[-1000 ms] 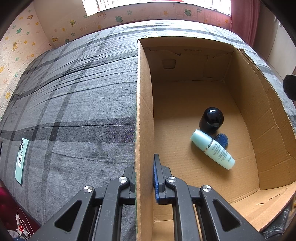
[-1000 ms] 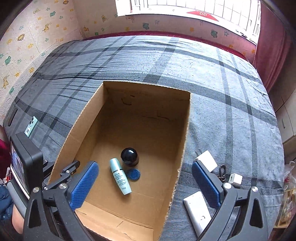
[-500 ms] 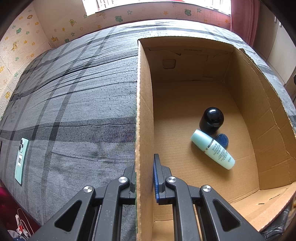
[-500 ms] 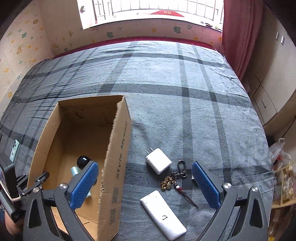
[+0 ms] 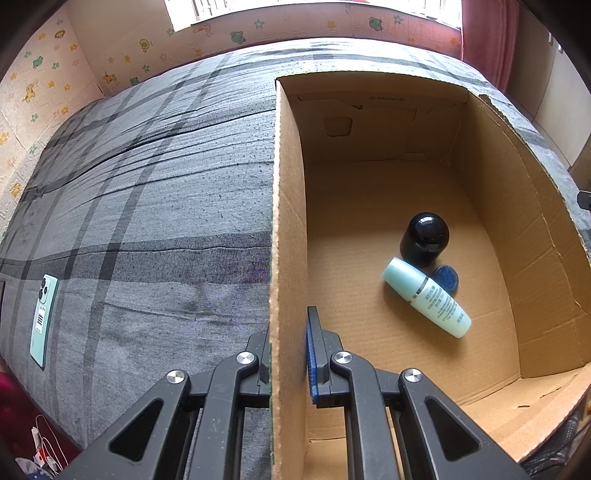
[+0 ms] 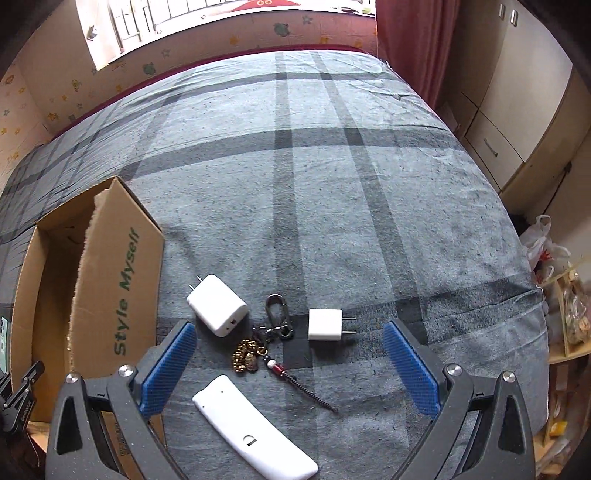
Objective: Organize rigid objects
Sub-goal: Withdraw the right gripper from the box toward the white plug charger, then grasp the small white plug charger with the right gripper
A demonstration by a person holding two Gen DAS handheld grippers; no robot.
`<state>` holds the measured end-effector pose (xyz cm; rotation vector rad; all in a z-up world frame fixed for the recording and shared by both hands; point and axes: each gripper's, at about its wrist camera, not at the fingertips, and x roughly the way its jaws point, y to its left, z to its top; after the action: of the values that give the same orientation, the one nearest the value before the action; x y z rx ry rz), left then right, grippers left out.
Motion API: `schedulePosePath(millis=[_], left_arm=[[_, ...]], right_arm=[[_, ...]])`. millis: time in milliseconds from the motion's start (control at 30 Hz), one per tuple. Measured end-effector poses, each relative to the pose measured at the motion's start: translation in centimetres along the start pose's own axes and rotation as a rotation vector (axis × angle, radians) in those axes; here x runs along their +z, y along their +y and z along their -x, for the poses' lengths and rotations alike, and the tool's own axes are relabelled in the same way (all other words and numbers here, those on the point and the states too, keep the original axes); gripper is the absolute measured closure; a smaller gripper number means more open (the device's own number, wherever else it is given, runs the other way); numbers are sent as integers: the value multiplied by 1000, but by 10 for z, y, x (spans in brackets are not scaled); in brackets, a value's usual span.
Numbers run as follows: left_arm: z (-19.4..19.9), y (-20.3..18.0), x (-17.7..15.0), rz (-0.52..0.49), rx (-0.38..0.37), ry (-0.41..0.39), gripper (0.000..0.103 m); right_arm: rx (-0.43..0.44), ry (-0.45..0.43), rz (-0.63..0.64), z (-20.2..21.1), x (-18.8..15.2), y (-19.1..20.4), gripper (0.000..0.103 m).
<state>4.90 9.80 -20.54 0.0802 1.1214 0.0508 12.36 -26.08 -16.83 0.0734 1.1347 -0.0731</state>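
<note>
Swinging off the cardboard box, my right gripper now hangs wide open, empty, over the loose items.
Keychain lies right of the box, between my jaws, long axis running away from me; left gripper stays clamped on the box wall.

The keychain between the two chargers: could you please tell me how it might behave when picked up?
The keychain would probably go floppy: clip, beads and cord are loosely linked. Gripped by its metal clip, the rest would likely dangle and swing. It looks light.

A grey plaid bedspread covers the bed, a red curtain hangs by the window, and cream cupboards stand beside.
</note>
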Motion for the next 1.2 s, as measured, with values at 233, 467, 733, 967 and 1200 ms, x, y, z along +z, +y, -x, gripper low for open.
schedulePosePath(millis=[233, 467, 733, 967, 1200], left_arm=[[0, -1, 0, 0, 6, 1, 91], [1, -3, 0, -2, 13, 0, 91], [1, -4, 0, -1, 16, 1, 91], [1, -4, 1, 0, 16, 1, 91], [1, -4, 1, 2, 16, 3, 91]], right_arm=[[-34, 43, -30, -34, -1, -23, 0], [-51, 82, -41, -64, 0, -36, 0], [-61, 122, -55, -88, -1, -45, 4], [-32, 152, -72, -97, 0, -45, 26], [-20, 153, -67, -97, 1, -40, 57]])
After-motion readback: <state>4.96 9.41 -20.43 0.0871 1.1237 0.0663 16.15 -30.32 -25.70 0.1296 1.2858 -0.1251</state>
